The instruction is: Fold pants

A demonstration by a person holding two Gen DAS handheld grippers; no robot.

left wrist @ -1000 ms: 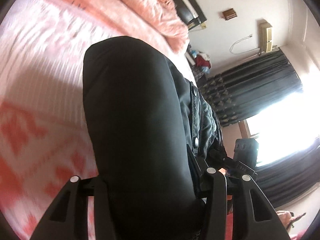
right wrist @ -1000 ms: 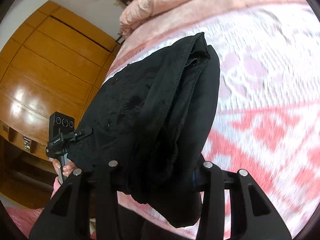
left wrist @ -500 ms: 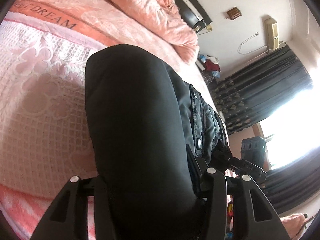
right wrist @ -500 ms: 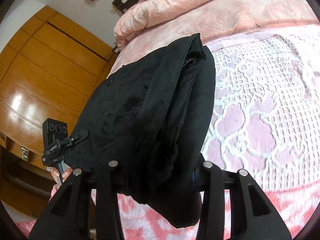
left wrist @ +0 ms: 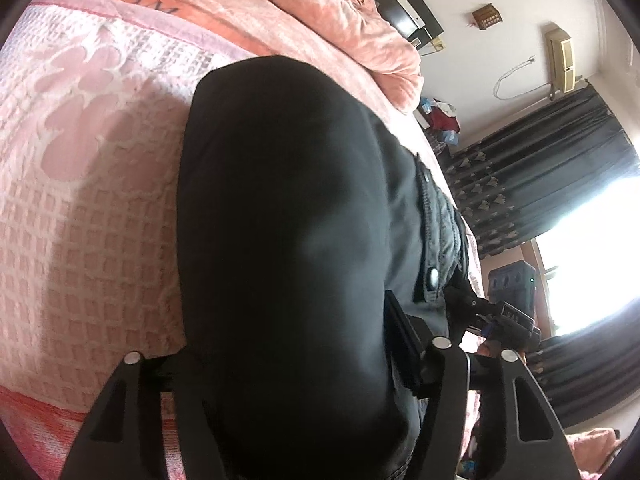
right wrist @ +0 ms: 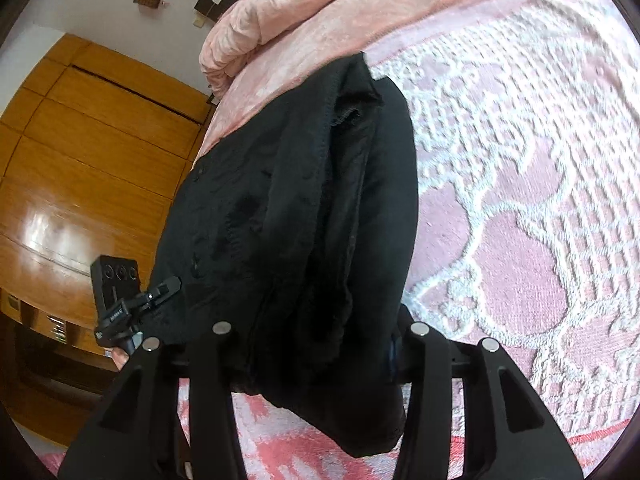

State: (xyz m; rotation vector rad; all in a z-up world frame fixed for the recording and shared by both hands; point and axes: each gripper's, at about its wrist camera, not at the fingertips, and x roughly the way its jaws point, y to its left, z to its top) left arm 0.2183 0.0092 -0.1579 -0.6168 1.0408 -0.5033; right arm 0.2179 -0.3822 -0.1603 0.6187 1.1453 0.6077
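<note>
The left gripper is being opened at this moment, with the folded black pants bunched between its jaws; its right pad is seen drawn slightly away from the cloth, while the left pad is being hidden by the fabric, so contact there cannot be told. The right gripper is likewise being opened, and a thick fold of the pants is lying between its jaws; whether the pads are pressing on it cannot be told, since both are being covered by hanging cloth.

The pants are being held out over the bed, folded over in several layers, with a snap button and a seamed waistband showing at the right in the left wrist view. Their near end is being cut off by the lower frame edge in both views. Whether the far end is resting on the pink patterned bedspread is hard to make out.

Farther off, a crumpled pink blanket is lying at the head of the bed. A wooden wardrobe is standing to the left, and dark curtains are being washed out by window glare.
</note>
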